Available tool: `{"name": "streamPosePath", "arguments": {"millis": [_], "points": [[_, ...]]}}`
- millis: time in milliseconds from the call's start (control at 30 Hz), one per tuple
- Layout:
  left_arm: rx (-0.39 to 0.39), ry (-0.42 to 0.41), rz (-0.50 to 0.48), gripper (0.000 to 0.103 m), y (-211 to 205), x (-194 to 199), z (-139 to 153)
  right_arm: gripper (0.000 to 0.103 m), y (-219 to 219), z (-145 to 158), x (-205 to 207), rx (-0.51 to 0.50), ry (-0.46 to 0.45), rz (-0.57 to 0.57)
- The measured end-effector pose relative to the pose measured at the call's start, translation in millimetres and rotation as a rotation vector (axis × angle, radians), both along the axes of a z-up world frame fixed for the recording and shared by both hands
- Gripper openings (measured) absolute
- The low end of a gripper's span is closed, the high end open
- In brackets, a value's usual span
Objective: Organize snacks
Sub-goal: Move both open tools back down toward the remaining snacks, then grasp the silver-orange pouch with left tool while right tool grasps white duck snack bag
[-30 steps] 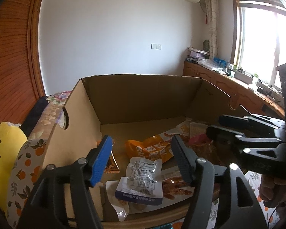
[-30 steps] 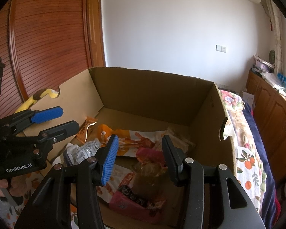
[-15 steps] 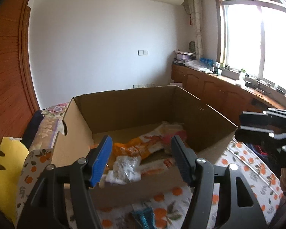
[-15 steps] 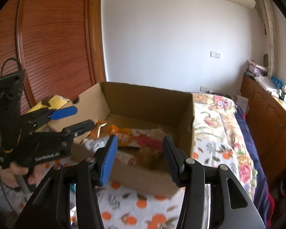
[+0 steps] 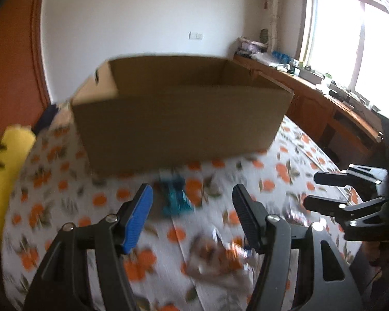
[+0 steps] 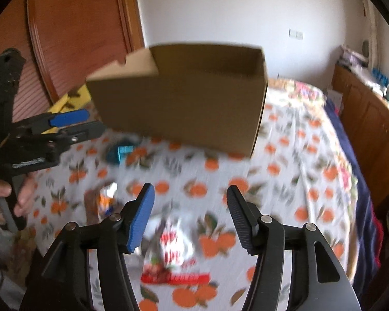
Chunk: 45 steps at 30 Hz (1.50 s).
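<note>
A: Why do we hang both grippers over the bedspread?

B: Loose snacks lie there, near the cardboard box. Our right gripper, jaws just widening and empty, hovers above the red-and-white packet; our left gripper is spread, empty, over the blurred wrapper.

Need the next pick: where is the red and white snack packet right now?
In the right wrist view, the red and white snack packet lies on the orange-print bedspread, just ahead of the open right hand-held gripper and well short of the cardboard box.

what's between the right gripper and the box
Right wrist view: a red-and-white snack packet by the right gripper, then bare orange-print sheet up to the box.
</note>
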<state>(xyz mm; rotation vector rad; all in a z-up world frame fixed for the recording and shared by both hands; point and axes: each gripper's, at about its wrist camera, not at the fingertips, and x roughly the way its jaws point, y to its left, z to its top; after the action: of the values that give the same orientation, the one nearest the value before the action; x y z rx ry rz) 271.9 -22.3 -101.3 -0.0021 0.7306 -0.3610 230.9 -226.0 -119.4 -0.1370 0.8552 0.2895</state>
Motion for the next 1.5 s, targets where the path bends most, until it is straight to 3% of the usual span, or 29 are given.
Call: {"name": "streamPosePath", "arguments": {"millis": [433,700,767,1100,1500], "points": [[-0.043,0.148,0.077,0.064,4.6,-22.5,-37.7,0.060,-1.1,-34.7,-24.5,-0.002,0.077,0.016],[-0.099,0.191,0.076,0.064,-4.5,-31.6,-46.2,0.060,-5.5,-41.8,-23.6,-0.025,0.050,-0.010],[-0.101,0.202,0.076,0.064,-8.9,-33.1,-47.6,0.060,-12.3,-42.3,-21.7,0.011,0.054,-0.029],[-0.008,0.189,0.130,0.065,-29.4,-23.0,-48.4,0.063,-6.5,-47.7,-29.2,-0.029,0.000,-0.026],[0.000,0.213,0.164,0.065,-30.4,-4.6,-47.7,0.063,-4.3,-50.7,-28.6,-0.047,-0.006,-0.030]]}}
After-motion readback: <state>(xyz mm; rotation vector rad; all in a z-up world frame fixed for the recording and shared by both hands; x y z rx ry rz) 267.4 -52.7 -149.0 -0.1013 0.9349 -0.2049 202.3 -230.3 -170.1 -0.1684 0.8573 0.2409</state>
